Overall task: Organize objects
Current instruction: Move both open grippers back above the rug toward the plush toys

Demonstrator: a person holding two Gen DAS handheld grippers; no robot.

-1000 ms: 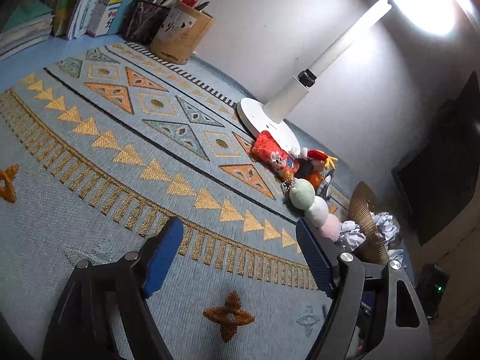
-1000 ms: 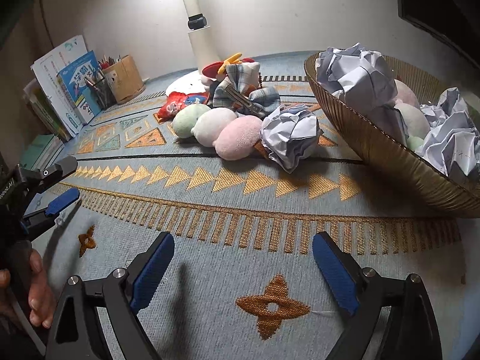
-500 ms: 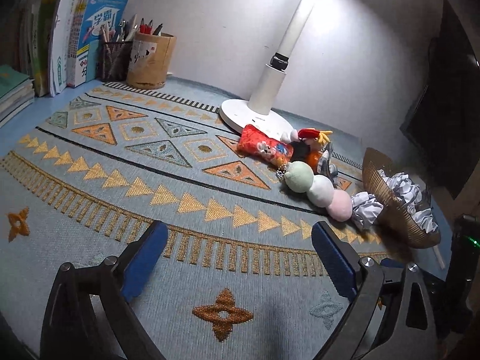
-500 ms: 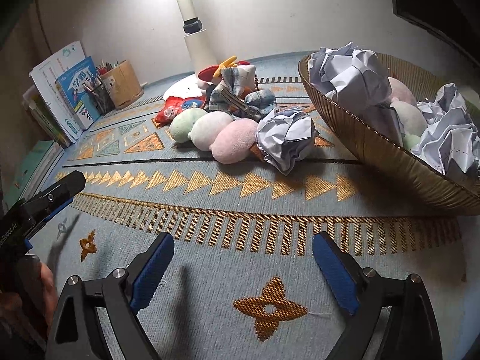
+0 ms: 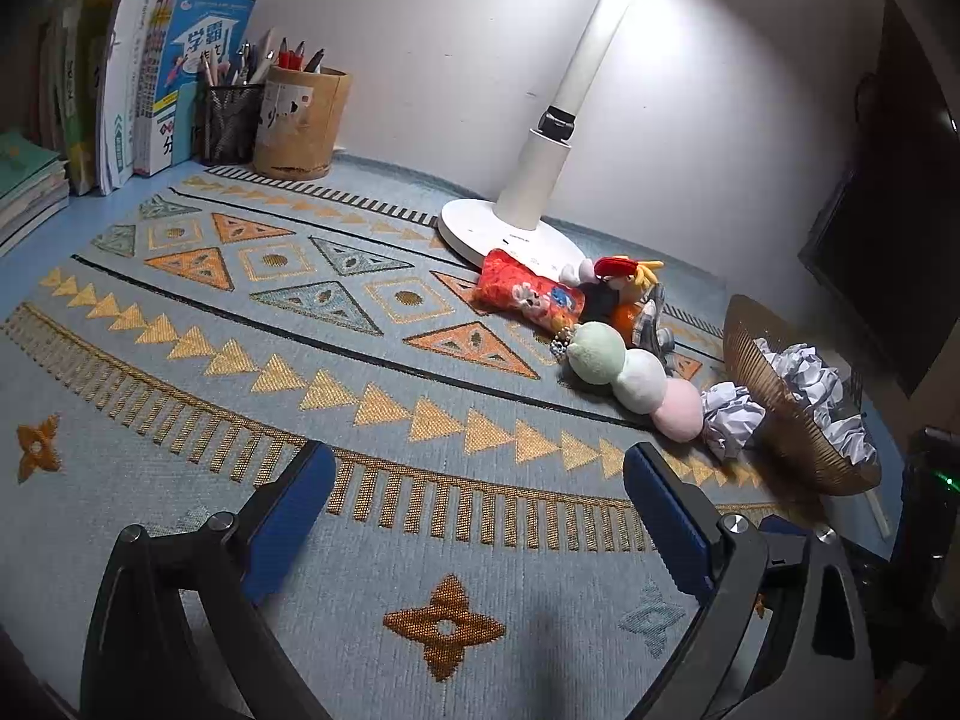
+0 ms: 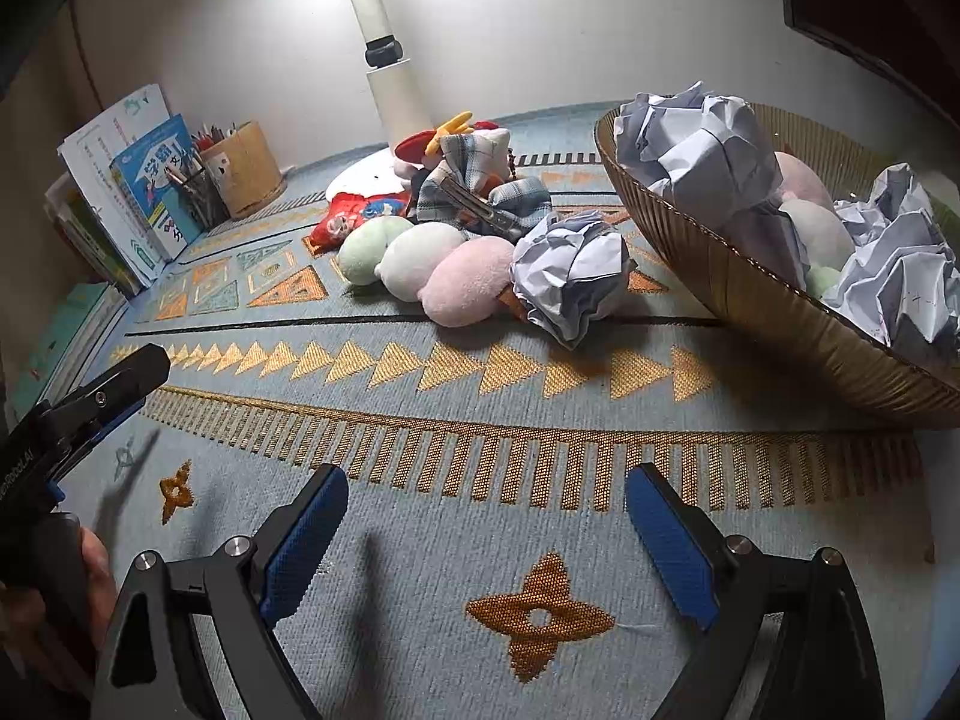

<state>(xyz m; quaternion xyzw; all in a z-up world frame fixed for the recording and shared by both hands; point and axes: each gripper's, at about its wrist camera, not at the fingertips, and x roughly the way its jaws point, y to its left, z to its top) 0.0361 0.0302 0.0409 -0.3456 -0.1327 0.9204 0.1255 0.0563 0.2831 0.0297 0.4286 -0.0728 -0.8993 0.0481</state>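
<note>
Blue-padded, our left hand-held gripper [image 5: 477, 507] and right hand-held gripper [image 6: 486, 519] both hover released over the patterned mat [image 6: 420, 438], while crumpled paper [image 6: 570, 276] lies beside the gold bowl [image 6: 750, 300].

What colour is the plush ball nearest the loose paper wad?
Pink, clearest in the right wrist view.

On the mat [image 6: 420, 540]: plush balls [image 6: 420, 267] in a row, left of a paper wad [image 6: 570, 276]; bowl [image 6: 750, 294] at right, holding more wads; lamp [image 6: 390, 90] behind; books [image 6: 144, 198] far left.
</note>
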